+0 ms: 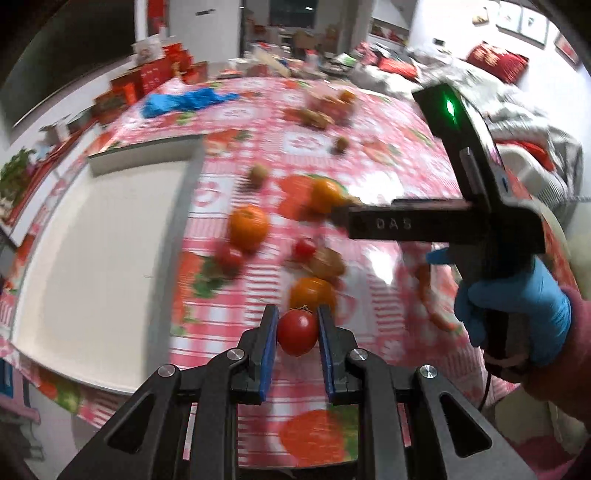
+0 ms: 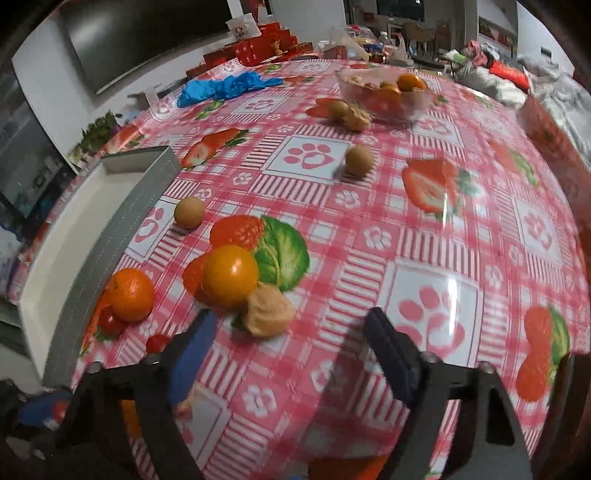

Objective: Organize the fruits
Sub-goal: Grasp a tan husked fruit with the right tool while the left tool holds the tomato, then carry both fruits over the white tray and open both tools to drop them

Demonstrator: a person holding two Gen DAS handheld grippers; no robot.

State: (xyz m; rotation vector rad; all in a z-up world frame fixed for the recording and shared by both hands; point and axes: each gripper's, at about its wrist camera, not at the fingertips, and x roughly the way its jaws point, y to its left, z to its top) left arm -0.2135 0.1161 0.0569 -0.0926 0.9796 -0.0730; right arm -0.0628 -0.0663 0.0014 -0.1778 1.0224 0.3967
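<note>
The tablecloth (image 2: pixel 424 258) looks like glossy plastic. The tomato (image 1: pixel 297 332) is smooth and shiny. The tray (image 2: pixel 122 229) has matt grey walls.

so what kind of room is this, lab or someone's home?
Most likely a lived-in home, a living or dining room. The fruit lies on a table with a strawberry-print tablecloth, a large dark TV screen hangs on the wall, and red gift boxes and household clutter fill the background.

left gripper (image 1: pixel 297 328) jaws clamp a red tomato (image 1: pixel 297 331) above the checked surface (image 1: pixel 388 155) — white tray (image 1: pixel 103 251) to the left, oranges (image 1: pixel 248 227) farther off.
</note>
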